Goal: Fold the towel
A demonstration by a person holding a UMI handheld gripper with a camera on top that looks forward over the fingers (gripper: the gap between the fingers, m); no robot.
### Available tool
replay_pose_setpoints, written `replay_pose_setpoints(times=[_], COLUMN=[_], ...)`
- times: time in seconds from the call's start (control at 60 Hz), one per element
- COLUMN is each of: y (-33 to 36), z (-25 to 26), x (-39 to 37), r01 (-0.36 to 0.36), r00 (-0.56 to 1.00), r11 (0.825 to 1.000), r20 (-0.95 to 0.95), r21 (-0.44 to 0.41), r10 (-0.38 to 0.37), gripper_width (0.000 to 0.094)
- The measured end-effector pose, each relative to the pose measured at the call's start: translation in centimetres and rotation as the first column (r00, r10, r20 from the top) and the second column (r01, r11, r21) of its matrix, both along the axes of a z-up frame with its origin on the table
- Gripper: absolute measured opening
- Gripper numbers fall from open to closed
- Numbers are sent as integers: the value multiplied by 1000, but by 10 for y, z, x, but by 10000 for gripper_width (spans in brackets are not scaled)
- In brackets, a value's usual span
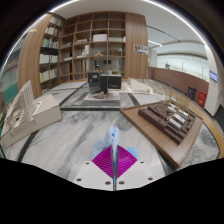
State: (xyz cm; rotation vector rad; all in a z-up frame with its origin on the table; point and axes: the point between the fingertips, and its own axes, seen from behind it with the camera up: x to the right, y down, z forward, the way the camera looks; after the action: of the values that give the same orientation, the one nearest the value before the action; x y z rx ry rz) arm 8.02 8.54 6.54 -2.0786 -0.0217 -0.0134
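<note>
Tongs (115,158) together, nothing between pads; wall shelving (92,38) beyond holds books, boxes.

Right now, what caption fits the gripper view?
Fingers pressed together above a pale floor, facing tall bookshelves; no towel in sight.

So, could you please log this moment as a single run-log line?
gripper: shut, holding nothing visible | pink pads: pressed together | towel: not in view | beyond: pale marble-patterned tabletop, wooden bookshelf
</note>
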Motion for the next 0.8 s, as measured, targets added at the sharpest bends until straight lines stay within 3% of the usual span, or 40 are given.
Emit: replay_pose_setpoints(times=[0.217, 0.25, 0.367, 0.433, 0.617, 0.8], y=[-3, -4, -12, -26, -98, -160], z=[-58, -58, -48, -47, -20, 36], x=[33, 34, 46, 57, 57, 20], r01=[16, 12, 0, 6, 28, -59], r00=[999, 999, 1000, 999, 997, 998], r11=[991, 992, 996, 996, 997, 997], r20=[-35, -42, 10, 33, -64, 17], r21=[-130, -128, -84, -89, -77, 42], r10=[-21, -18, 0, -3, -33, 58], gripper_width=[61, 154, 880, 813, 831, 827])
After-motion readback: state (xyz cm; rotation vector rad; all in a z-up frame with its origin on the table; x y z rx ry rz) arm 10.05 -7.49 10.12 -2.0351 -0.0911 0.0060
